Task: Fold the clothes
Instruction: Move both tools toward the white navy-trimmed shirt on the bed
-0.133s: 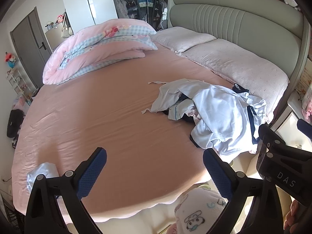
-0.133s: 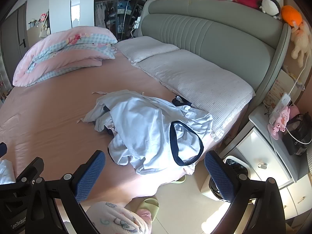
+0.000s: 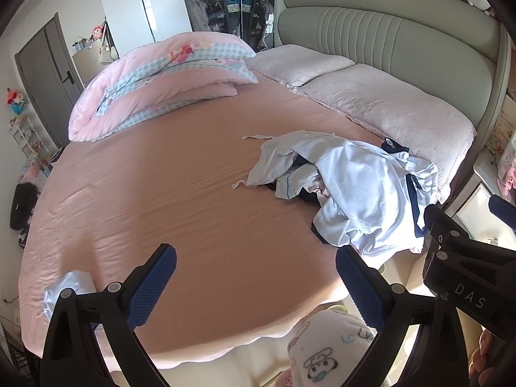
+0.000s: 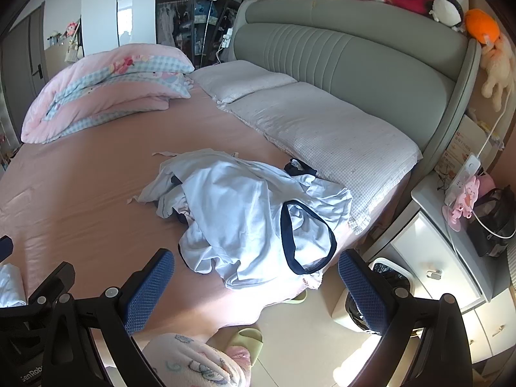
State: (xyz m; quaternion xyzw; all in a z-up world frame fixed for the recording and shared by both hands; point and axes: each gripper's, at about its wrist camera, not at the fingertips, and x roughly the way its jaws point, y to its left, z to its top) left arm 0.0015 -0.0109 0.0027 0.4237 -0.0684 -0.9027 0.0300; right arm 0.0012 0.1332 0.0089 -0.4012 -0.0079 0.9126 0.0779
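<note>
Left gripper above the near edge of the pink bed, blue fingers spread wide with nothing between them. Right gripper likewise fully spread and empty, hovering over the bed's corner beside the white nightstand. Crumpled pile of light-blue clothes (dark navy trim at the neckline) heaped on the sheet near the grey-checked pillows, well ahead of both grippers and untouched. Small white folded piece at the bed's left edge. Folded pink quilt at the far side.
</note>
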